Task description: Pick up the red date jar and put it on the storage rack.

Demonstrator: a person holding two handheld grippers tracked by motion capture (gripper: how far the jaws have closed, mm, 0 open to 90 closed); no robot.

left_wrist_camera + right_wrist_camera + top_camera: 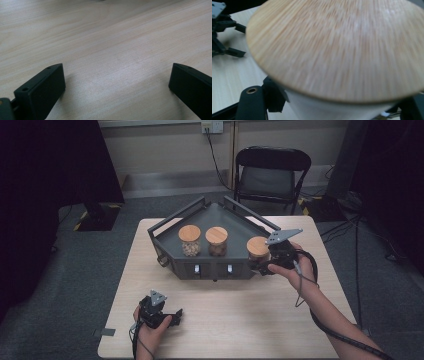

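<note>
Pale wooden table (240,320), dark three-cornered tray (212,267) at its far side: the right hand works the rightmost jar.

Three cork-lidded jars stand upright in the tray; the right gripper (265,266) sits against the rightmost jar (257,249) at the tray's right end, jaws either side of its body below the lid (342,47), though blur hides whether they truly pinch. The left gripper (172,315) rests well apart near the table's front edge, jaws wide over bare wood.

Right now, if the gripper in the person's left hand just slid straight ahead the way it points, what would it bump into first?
Probably nothing soon. The left gripper lies open on the table, jaws pointing toward the table's right side. Its own view shows bare wood ahead; beyond that I cannot tell.
</note>
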